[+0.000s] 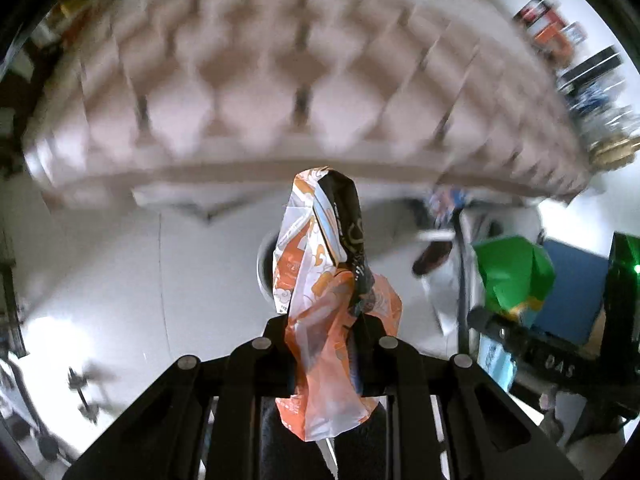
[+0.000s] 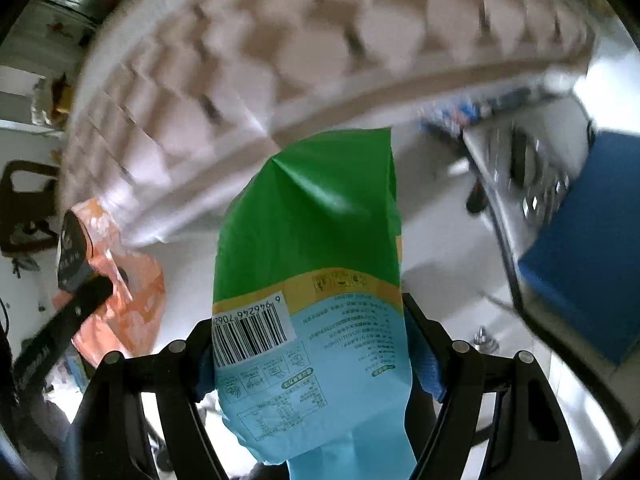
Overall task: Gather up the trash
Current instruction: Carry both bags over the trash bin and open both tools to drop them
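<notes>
L gripper (image 1: pixel 322 354) clamped on orange wrapper (image 1: pixel 320 280), sticking up at 12 o'clock. R gripper (image 2: pixel 310 354) clamped on green bag (image 2: pixel 312 264), upright. Tufted sofa (image 1: pixel 256 80) behind, blurred.

Both views are pretty bright, daylight-ish, with the white floor (image 1: pixel 100 260) blown out in patches. Heavy motion blur smears the tufted sofa (image 1: pixel 280 80) and the shelf stuff at the edges, while the orange wrapper (image 1: pixel 324 280) and green-and-blue packet (image 2: pixel 312 280) up close stay sharp, barcode readable. Fisheye bends everything hard, and the corners go black.
</notes>
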Motion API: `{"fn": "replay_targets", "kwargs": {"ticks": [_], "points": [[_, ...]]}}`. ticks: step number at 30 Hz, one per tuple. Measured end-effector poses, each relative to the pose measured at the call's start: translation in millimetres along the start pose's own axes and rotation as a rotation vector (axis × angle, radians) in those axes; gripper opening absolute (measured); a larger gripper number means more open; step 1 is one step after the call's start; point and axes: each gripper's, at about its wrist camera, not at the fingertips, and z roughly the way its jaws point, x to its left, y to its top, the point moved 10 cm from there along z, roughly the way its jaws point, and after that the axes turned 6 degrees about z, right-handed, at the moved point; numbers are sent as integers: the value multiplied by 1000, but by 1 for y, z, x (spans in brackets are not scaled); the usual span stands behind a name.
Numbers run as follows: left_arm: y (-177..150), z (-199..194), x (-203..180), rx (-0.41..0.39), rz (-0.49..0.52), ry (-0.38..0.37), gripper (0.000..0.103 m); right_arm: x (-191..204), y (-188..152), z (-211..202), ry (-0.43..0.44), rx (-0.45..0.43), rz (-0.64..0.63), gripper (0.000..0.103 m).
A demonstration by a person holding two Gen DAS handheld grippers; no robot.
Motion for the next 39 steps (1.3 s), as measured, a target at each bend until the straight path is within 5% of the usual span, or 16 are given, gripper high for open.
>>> {"fn": "replay_targets", "kwargs": {"ticks": [6, 12, 14, 17, 22, 26, 31, 39], "points": [[-11, 151, 26, 126, -92, 13, 21, -34, -9, 127, -20, 82, 16, 78], [-1, 290, 52, 195, -179, -42, 23, -52, 21, 267, 0, 142, 28, 78], [4, 322, 55, 213, -189, -50, 28, -54, 32, 308, 13, 165, 17, 78], [-1, 351, 60, 220, -198, -64, 63, -56, 46, 357, 20, 187, -5, 78], [-15, 356, 81, 224, -218, -42, 99, -49, 52, 408, 44, 250, -24, 89], [-27, 339, 102, 209, -227, 25, 100, -35, 49, 412, 95, 262, -54, 103], [-39, 291, 122, 145, -177, 166, 100, -28, 45, 387, 76, 224, -98, 103], [-51, 214, 95, 100, -139, 189, 100, -31, 28, 305, -52, 116, -190, 103]]}}
